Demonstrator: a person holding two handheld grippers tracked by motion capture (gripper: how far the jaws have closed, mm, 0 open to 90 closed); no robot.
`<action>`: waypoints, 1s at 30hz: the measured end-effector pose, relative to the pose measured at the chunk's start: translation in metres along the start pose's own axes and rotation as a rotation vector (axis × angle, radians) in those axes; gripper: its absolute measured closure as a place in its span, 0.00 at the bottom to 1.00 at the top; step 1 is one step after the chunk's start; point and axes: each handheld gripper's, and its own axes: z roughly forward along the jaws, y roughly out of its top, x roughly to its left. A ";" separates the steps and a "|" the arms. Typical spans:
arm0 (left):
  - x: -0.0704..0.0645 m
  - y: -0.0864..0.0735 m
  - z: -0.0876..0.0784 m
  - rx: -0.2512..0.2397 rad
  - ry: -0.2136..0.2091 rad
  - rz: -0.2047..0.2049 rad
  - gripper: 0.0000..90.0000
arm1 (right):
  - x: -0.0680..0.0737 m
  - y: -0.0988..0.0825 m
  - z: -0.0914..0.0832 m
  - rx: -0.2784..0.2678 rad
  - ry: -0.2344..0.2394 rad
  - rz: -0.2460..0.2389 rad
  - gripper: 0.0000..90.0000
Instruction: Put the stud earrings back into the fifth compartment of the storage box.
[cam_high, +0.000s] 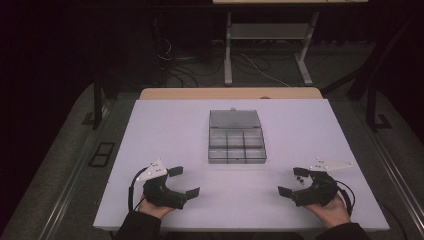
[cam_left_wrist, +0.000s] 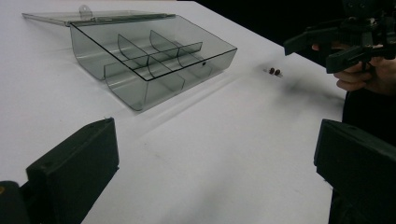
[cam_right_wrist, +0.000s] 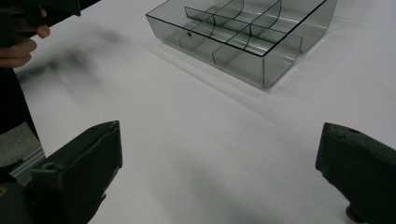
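Clear smoky-grey plastic compartment box (cam_high: 237, 145) with its lid laid open, at the middle of the white table (cam_high: 165, 130), left gripper (cam_high: 184, 181) and right gripper (cam_high: 289, 181) near the front edge, well apart, both spread wide and empty, two small dark round pieces (cam_left_wrist: 274, 72) beside the right gripper.

Clear smoky-grey plastic compartment box (cam_high: 236, 144), lid hinged open and lying flat on its far side, 6 empty compartments, at table centre. 2 small dark reddish beads (cam_left_wrist: 274, 72) lie together, well right of the box.
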 end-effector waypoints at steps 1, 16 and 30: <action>0.000 0.000 0.000 -0.002 -0.002 -0.001 0.00 | 0.000 0.000 0.000 0.006 0.002 0.008 0.00; 0.001 0.001 -0.001 -0.001 0.001 -0.007 0.00 | 0.001 0.001 -0.003 0.024 0.020 0.016 0.00; 0.001 0.000 -0.002 0.001 0.002 -0.012 0.00 | 0.003 0.008 -0.005 0.069 0.014 0.030 0.00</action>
